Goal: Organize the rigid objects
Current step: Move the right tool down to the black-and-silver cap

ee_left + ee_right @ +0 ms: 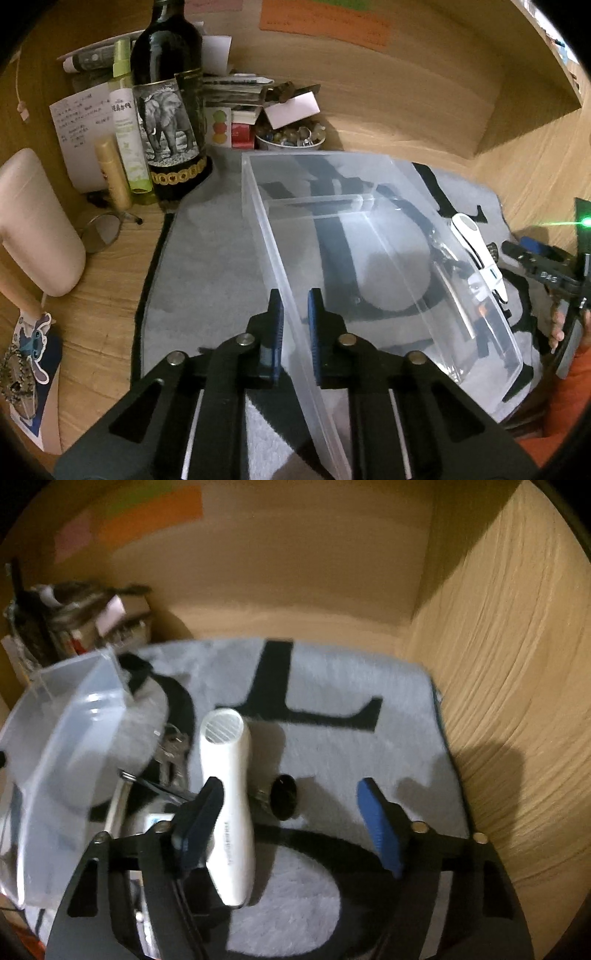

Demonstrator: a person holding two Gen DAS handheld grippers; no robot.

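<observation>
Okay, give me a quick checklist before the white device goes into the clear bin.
1. Left gripper clamped on the clear bin wall: ok.
2. White device between the right gripper fingers: ok.
3. Right pads pressing the device: not ok, far pad stands clear.
4. Bin interior free: ok.
5. Keys beside the device clear of the near finger: cannot tell.
6. Bin flat on the grey mat: cannot tell.

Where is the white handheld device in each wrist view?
Left wrist view: white handheld device lies at the right, on the mat just beyond the bin's far wall.
Right wrist view: it lies at centre, between the open right tongs.
Shared landmark: the clear plastic bin.
</observation>
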